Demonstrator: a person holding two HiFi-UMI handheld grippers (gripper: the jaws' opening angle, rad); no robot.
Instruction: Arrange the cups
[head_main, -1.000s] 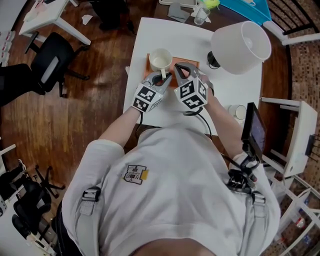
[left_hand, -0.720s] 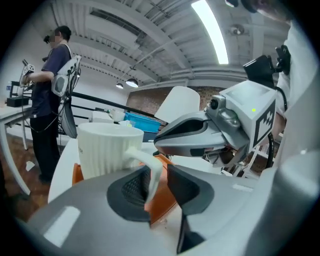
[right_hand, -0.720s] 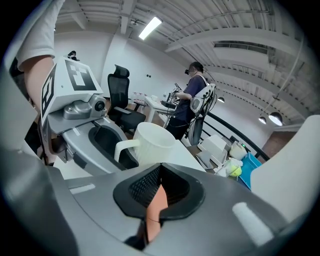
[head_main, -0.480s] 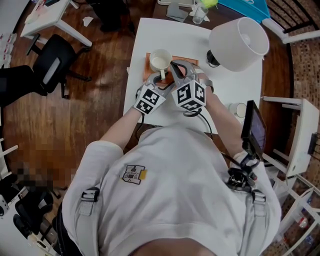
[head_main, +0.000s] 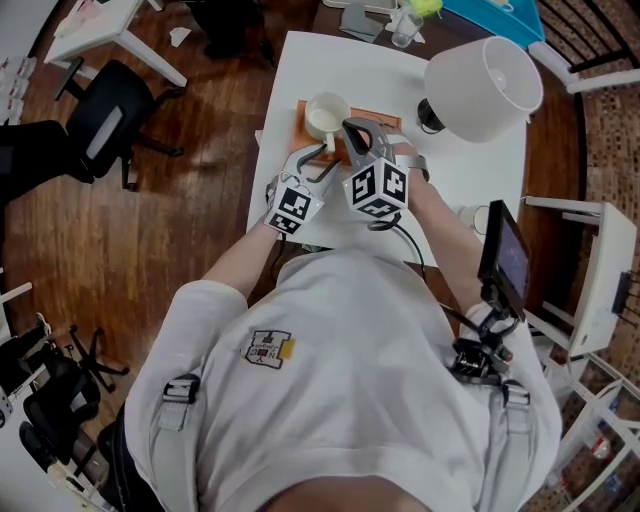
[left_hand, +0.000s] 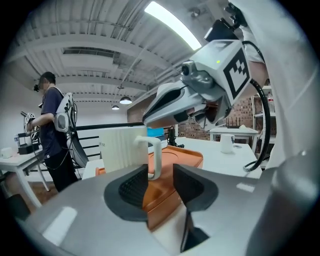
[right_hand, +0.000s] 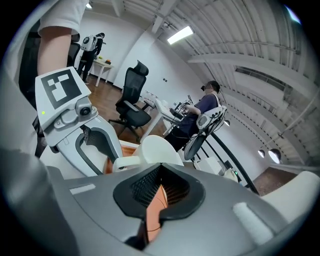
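A white ribbed cup (head_main: 326, 113) stands on the orange tray (head_main: 386, 123), its handle (left_hand: 154, 157) turned towards me. My left gripper (head_main: 322, 156) sits just in front of that handle. Its jaws are opening, and the handle lies ahead of the gap between the pads (left_hand: 131, 186), which do not press on it. My right gripper (head_main: 351, 129) hovers shut above the tray, right beside the cup (right_hand: 157, 149), with nothing in it. Only the tray shows through the slit between its fingers.
The tray lies on a white table (head_main: 460, 170). A big white lampshade (head_main: 485, 85) stands at the right, a small white cup (head_main: 470, 220) and a dark screen (head_main: 500, 260) at the table's right edge, a glass (head_main: 405, 28) at the far end. An office chair (head_main: 105, 120) stands left.
The left gripper's jaws have parted at the cup's handle and the gripper has shifted slightly. Both grippers have rolled a little. The cup has stayed on the tray.
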